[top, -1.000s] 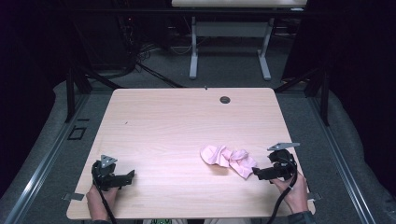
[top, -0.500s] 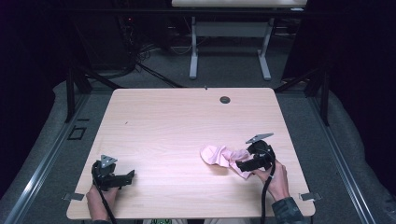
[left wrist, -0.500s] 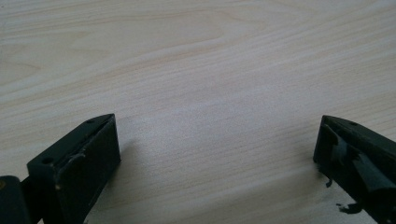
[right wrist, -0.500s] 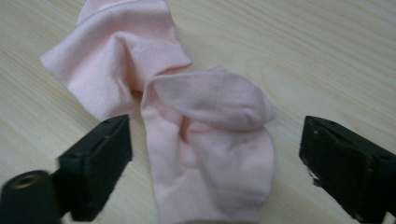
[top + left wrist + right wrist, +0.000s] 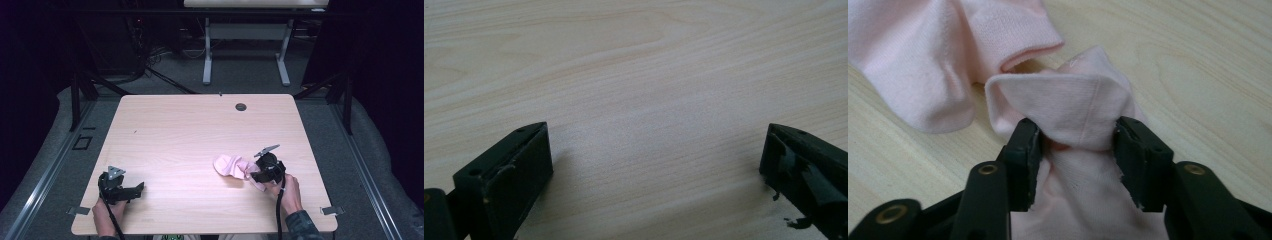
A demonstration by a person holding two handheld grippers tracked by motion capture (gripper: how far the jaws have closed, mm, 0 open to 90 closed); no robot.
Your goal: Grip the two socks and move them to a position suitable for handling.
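A pink cloth (image 5: 231, 166) is lying crumpled on the surface (image 5: 190, 135), toward its near right side, and a raised fold of it (image 5: 1075, 117) is being pinched by the right tongs (image 5: 1077, 142). Their jaws have just been closing, and the fold is now seen pressed between both pads in the right gripper view, so the cloth is taken as held. The grip is made on a bunched ridge rather than on a flat edge, so several layers may be caught together; if the cloth is lifted from here, it could come up as a lump instead of opening out. How deep the fabric sits between the pads cannot be judged well, since the fold hides the pad faces, and a shallow bite could let the soft knit slip free once weight is put on it. The loose part with the hemmed edge (image 5: 1028, 47) is left resting on the surface and could drag or twist if the pull is made sideways. The left tongs (image 5: 131, 190) are held wide and empty, low over bare wood at the near left, well apart from the cloth; no second hold is offered from there, so any spreading would have to wait until that gap is crossed.
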